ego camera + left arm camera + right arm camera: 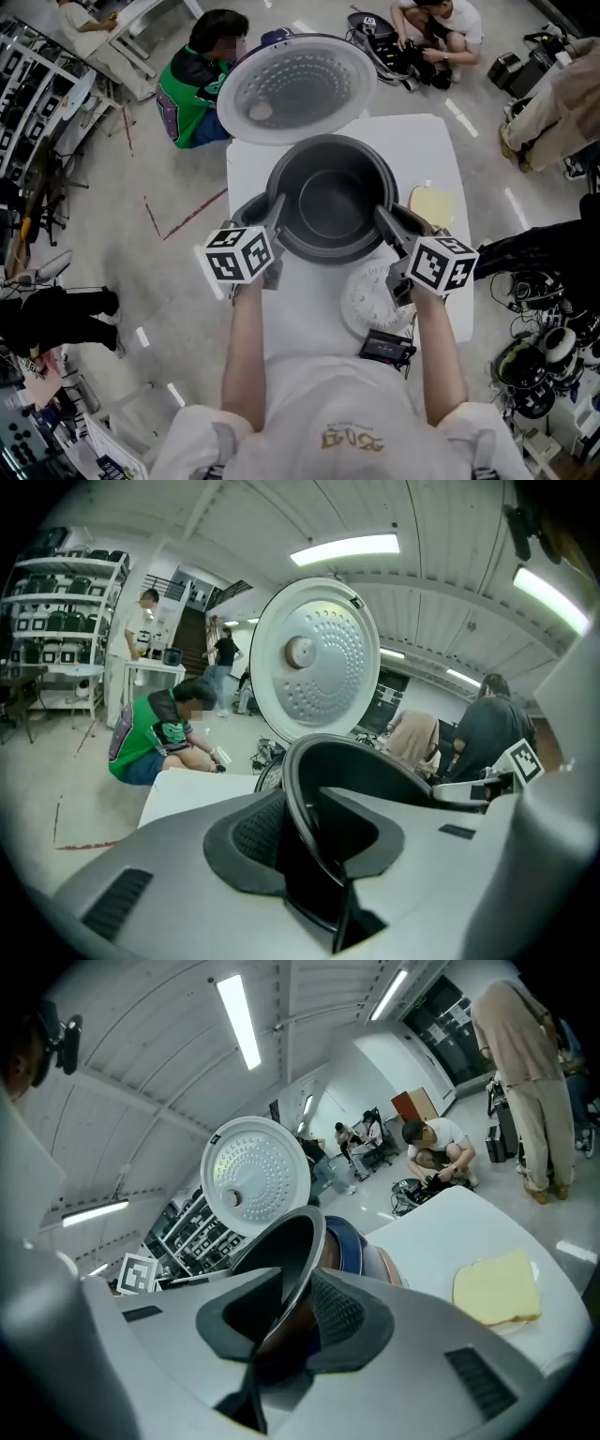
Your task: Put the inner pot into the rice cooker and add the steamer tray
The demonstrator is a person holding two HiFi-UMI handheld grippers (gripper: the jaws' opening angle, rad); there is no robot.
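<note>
Head view: the dark, round metal inner pot [330, 202] looks seated in the white-lidded rice cooker [298, 89], whose lid stands open on the white table [427, 141]. The left gripper [277, 208] and right gripper [385, 216] flank its rim. The white perforated round steamer tray [367, 300] lies on the table just beneath the right gripper, not yet added.

Left gripper view: the jaws straddle the pot's rim but look slack, with a gap beside one pad.

Right gripper view: much the same, with the rim between parted jaws and no squeeze.

I'd say the pot step is about finished, and the tray is still to fetch and set in.
</note>
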